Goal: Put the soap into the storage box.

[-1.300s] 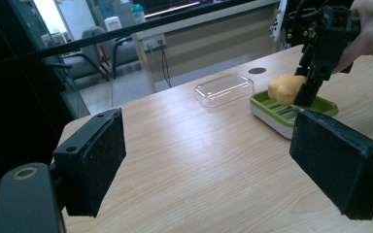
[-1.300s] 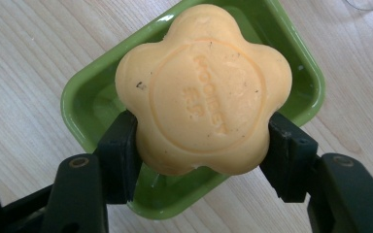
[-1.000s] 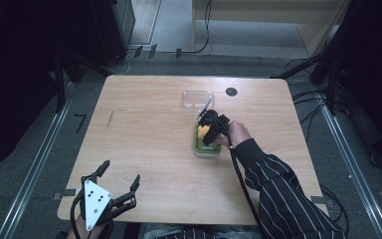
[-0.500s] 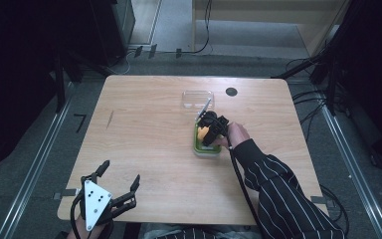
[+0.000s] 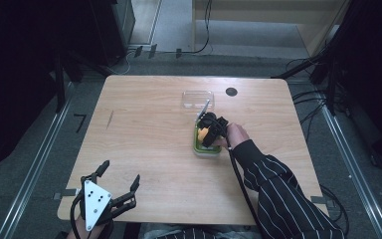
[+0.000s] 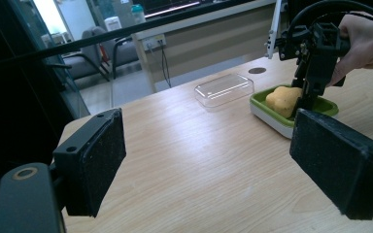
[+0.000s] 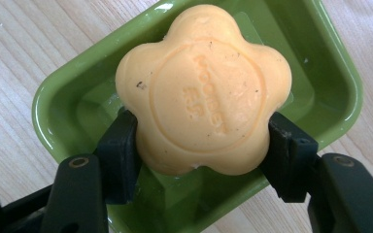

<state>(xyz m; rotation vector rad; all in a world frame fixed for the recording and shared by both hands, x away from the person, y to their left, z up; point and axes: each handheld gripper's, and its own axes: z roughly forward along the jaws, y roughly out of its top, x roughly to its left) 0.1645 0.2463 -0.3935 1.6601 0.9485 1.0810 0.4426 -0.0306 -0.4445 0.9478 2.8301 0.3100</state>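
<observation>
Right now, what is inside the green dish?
A flower-shaped orange soap sits inside the green dish, with the right gripper shut on its sides. The soap covers much of the dish floor, so anything beneath it is hidden. The clear lid lies apart on the table.

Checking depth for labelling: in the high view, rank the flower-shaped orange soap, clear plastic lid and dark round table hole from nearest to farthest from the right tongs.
1. Flower-shaped orange soap, between the right tongs.
2. Clear plastic lid, just beyond.
3. Dark round table hole, far edge.
</observation>
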